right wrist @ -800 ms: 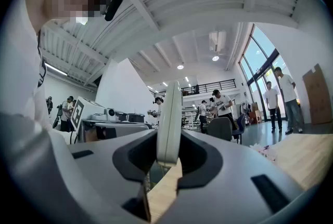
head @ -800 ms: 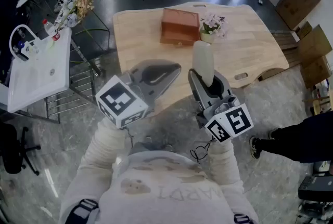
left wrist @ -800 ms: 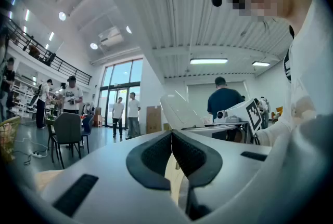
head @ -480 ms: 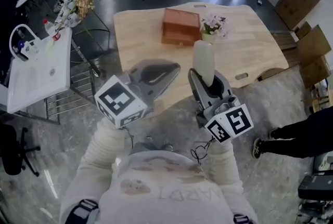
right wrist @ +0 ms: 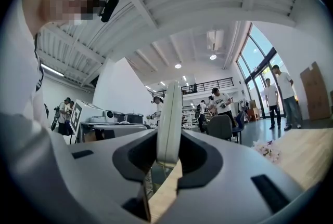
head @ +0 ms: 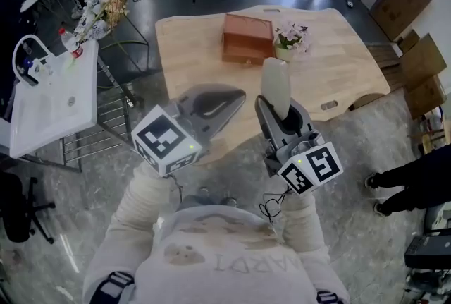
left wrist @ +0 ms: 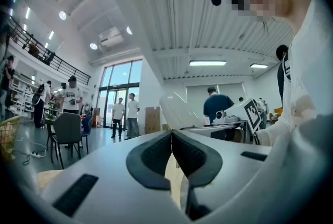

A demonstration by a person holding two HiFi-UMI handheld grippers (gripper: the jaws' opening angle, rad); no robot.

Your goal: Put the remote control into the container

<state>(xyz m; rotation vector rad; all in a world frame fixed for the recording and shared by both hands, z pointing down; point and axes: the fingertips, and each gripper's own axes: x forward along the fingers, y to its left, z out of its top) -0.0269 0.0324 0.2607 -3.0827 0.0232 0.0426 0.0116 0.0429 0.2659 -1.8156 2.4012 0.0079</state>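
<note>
A white remote control [head: 275,87] stands on end between the jaws of my right gripper [head: 282,110], which is shut on it; in the right gripper view the remote control [right wrist: 169,120] is seen edge-on between the black pads. My left gripper [head: 227,94] is held beside it, above the near edge of the wooden table [head: 345,49], with its jaws together and nothing between them [left wrist: 171,149]. The brown wooden container [head: 247,37] sits closed at the far middle of the table, well beyond both grippers.
A small pot of pale flowers [head: 289,38] stands right of the container. A white sink unit [head: 49,99] on a metal rack is at the left. Cardboard pieces [head: 416,34] lie at the right, and a person's legs [head: 409,186] are near the right edge.
Both grippers hold their places with the remote control still gripped. The person's legs at the right edge have shifted a little.
</note>
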